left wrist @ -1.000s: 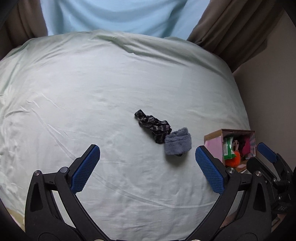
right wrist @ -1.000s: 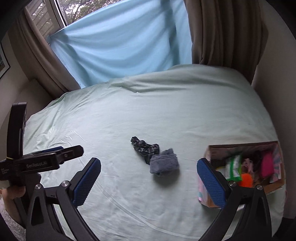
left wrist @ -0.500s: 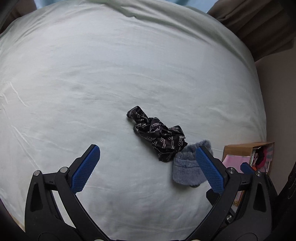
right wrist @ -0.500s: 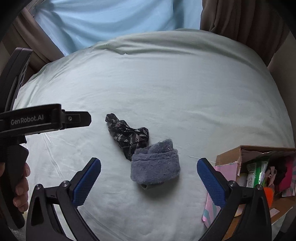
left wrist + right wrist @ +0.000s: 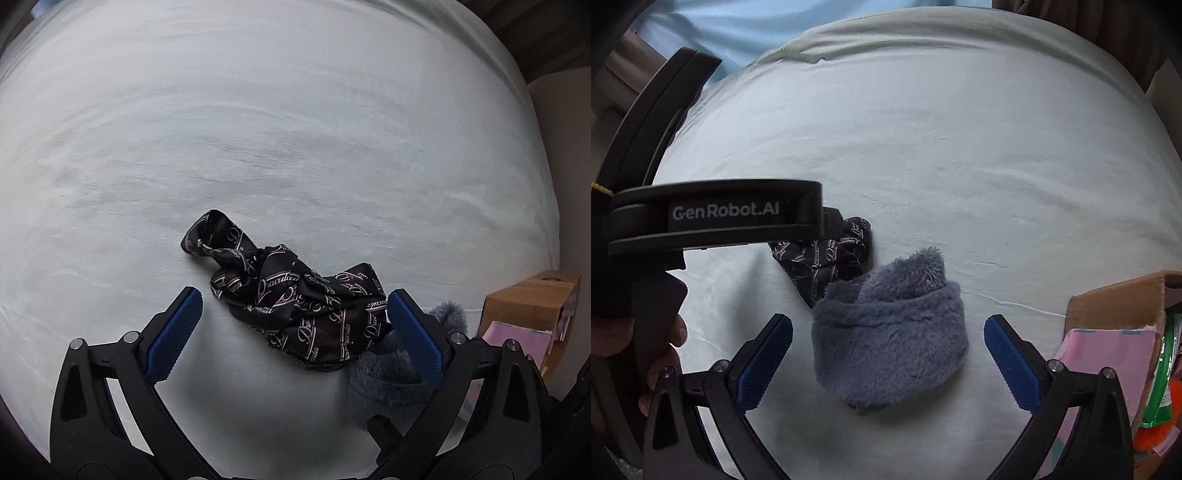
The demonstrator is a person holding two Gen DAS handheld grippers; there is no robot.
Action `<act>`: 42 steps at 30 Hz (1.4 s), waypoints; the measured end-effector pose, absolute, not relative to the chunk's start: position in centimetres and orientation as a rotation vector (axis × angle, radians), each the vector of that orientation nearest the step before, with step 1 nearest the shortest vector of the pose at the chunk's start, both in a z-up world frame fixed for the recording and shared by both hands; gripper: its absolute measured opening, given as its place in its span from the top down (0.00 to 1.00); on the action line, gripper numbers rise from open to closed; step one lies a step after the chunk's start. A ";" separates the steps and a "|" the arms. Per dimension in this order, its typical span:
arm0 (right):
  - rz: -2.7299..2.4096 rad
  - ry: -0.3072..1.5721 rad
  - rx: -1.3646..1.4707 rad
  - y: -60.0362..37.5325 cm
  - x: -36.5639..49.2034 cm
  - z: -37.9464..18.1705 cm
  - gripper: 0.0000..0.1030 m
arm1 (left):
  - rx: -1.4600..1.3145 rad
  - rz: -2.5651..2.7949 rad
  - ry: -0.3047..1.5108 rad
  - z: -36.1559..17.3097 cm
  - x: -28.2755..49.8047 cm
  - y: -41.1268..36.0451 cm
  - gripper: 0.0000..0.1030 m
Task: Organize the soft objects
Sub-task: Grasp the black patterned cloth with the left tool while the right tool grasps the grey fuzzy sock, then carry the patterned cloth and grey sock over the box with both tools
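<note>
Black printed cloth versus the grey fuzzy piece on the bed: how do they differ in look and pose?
The black printed cloth is thin, covered in pale script lettering, and lies crumpled and sprawled; the grey fuzzy piece is thick, plain and plush, folded into a compact bundle. The left gripper frames the cloth, the right gripper the fuzzy piece. Both lie ungrasped on the bedsheet, touching.

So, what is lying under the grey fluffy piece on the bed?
The fluffy grey piece rests on the pale bedsheet. Its far-left edge touches the black printed cloth; whether it covers part of that cloth cannot be told. Anything directly beneath it is hidden.
</note>
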State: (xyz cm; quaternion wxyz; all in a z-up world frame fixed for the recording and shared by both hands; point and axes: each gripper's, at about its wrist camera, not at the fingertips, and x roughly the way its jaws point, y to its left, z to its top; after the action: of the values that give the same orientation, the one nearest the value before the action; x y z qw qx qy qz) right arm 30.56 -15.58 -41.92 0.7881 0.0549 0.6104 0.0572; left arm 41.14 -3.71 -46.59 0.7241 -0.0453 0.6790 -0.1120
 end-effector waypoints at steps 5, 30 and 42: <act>0.124 1.333 0.136 -15.6 31.2 -43.0 0.06 | -0.046 -0.259 1.504 -47.4 41.5 -5.0 0.12; 0.109 1.277 0.140 -15.7 31.8 -38.5 0.58 | -0.086 -0.270 1.431 -43.0 40.2 -2.0 0.57; 0.102 1.161 0.132 -13.3 27.6 -30.0 0.58 | -0.112 -0.262 1.285 -32.7 35.8 3.3 0.57</act>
State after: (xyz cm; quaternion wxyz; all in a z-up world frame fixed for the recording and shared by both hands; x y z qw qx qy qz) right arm 27.57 -13.28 -29.96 0.8329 0.0621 0.5478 0.0481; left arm 35.77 3.27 -32.65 0.7912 -0.0522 0.5971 -0.1217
